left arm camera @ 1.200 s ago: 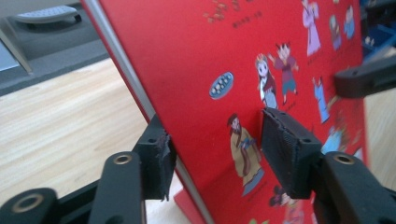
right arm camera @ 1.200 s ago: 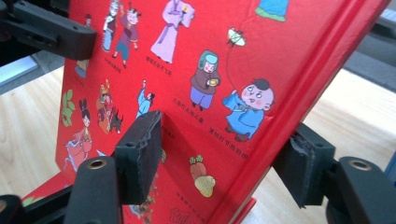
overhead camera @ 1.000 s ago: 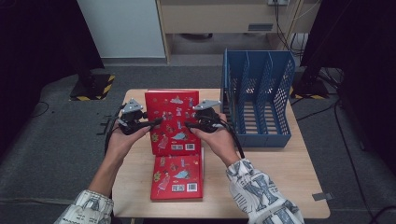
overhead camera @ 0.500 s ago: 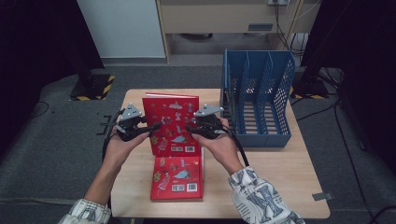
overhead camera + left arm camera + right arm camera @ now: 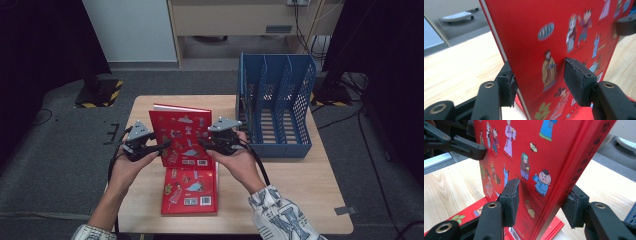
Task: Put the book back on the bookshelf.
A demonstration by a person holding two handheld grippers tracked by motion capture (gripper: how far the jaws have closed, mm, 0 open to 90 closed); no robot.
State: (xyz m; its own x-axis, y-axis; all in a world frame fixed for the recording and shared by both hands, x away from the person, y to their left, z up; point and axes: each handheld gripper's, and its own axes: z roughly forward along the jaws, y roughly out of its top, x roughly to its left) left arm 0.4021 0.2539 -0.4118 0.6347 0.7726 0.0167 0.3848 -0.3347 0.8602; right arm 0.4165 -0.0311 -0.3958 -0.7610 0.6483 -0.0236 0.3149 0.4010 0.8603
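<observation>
— Where's the upper red book (image 5: 181,134)?

— Lifted off the bench (image 5: 295,190) and tilted up, its top edge toward the far side, between the two grippers. Its lower edge hangs just above a second red book (image 5: 190,192) lying flat on the bench nearer the person.

— How do the jaws stand?

— The left gripper (image 5: 161,147) straddles the book's open page edge. In the left gripper view one pad sits against the back, the other stands off the cover with a gap, so it is released around the book; those jaws have just been opening. The right gripper (image 5: 204,143) straddles the spine side. In the right gripper view the near pad meets the cover, while whether the far pad touches the spine I cannot tell. Its jaws have just been closing on the book.

— Changed from a second ago?

— The book stands steeper and has shifted toward the left of the high view, hands with it.

— Around it?

— A blue file rack (image 5: 276,107) stands on the bench to the right, apart from the book.
</observation>
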